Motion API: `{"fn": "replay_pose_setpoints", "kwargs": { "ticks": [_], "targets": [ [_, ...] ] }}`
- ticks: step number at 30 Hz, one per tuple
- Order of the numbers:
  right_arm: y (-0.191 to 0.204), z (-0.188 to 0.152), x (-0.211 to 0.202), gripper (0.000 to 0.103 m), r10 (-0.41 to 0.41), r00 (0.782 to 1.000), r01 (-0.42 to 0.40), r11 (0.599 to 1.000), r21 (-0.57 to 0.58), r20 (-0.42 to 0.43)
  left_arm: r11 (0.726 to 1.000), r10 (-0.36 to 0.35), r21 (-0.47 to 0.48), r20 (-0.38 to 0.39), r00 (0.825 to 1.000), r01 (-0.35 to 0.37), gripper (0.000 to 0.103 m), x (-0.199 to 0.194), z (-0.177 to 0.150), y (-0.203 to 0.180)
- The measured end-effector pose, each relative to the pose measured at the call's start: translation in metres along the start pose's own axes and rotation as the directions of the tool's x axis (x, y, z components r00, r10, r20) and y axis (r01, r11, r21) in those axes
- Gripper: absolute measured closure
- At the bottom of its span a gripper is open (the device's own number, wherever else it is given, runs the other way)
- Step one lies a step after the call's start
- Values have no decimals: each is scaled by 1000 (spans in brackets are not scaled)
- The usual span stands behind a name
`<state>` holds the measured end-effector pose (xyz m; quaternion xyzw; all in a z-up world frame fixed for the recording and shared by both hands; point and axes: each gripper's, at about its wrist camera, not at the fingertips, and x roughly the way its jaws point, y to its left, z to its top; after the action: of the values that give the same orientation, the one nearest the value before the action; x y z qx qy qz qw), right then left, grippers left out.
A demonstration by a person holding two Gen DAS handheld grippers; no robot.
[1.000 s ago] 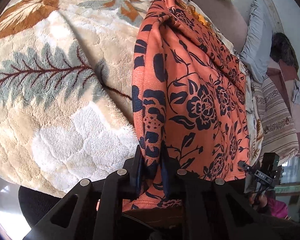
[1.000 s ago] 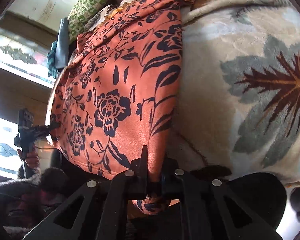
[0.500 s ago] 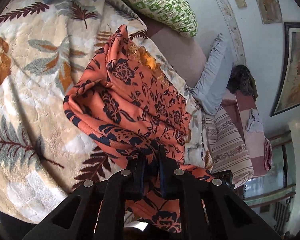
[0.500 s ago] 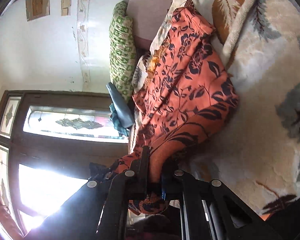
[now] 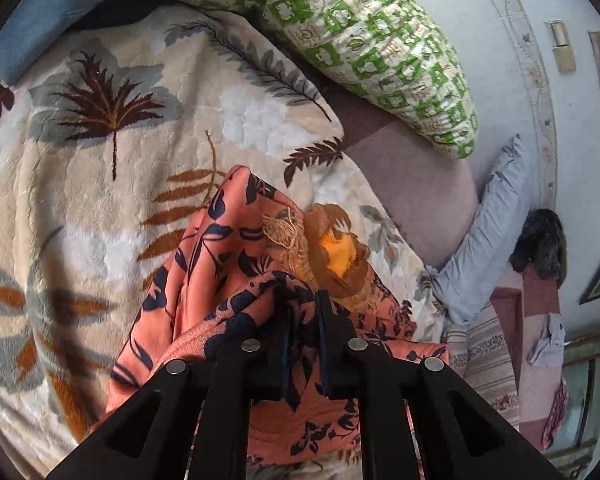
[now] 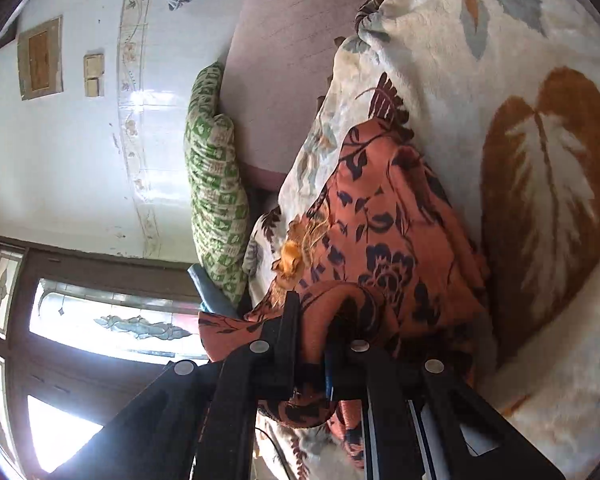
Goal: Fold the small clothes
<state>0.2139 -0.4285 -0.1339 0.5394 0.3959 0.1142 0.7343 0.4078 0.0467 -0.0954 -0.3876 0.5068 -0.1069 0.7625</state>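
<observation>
An orange garment with dark blue flowers [image 5: 228,248] lies bunched on the leaf-patterned blanket [image 5: 80,184], its near edge carried over onto its far part. A yellow-orange fringed patch [image 5: 336,252] shows at its far end. My left gripper [image 5: 302,300] is shut on one corner of the near edge. In the right wrist view the same garment [image 6: 388,208] rises in a doubled heap, and my right gripper [image 6: 316,312] pinches the other corner; its jaws are opening, with cloth still pressed between them.
A green checked pillow [image 5: 372,52] and a blue cushion [image 5: 40,12] lie at the bed's far end. A grey-blue pillow [image 5: 488,240] leans by the wall on the right. A bright stained-glass window [image 6: 112,320] fills the right wrist view's lower left.
Both grippers have carried the garment's near edge away from the bed's front and over to its far end. The cloth, stretched flat a second ago, now lies doubled and bunched.
</observation>
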Motion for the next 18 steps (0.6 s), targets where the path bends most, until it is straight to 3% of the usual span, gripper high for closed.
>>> {"fn": "replay_pose_setpoints", "kwargs": {
  "ticks": [3, 5, 8, 11, 13, 15, 16, 18],
  "targets": [
    [-9, 23, 24, 91, -76, 997, 76, 997, 21, 17, 990, 139, -31, -57, 989, -141, 93, 42, 18, 0],
    [-20, 33, 40, 88, -132, 991, 133, 988, 77, -14, 982, 157, -84, -109, 982, -167, 93, 57, 28, 3],
    [-31, 40, 45, 83, -121, 993, 121, 979, 163, -8, 989, 62, -128, -117, 991, -77, 93, 48, 39, -3],
    [-23, 47, 32, 59, -67, 997, 58, 985, 164, 48, 993, -17, -117, -78, 997, 8, 87, 24, 51, -16],
    [-15, 49, 14, 43, -10, 993, -8, 988, 154, 120, 996, -19, -89, 10, 1000, 20, 63, 0, 52, -24],
    [-9, 53, -2, 40, 50, 985, -73, 987, 141, 165, 998, -30, -55, 69, 997, 34, 49, -17, 46, -27],
    [-5, 53, -10, 38, 38, 984, -58, 992, 114, 174, 999, -21, -30, 76, 997, 23, 48, -19, 42, -29],
    [9, 51, -19, 34, -78, 981, 74, 997, 29, 178, 999, 10, 30, 49, 999, -11, 48, -12, 32, -33]
  ]
}}
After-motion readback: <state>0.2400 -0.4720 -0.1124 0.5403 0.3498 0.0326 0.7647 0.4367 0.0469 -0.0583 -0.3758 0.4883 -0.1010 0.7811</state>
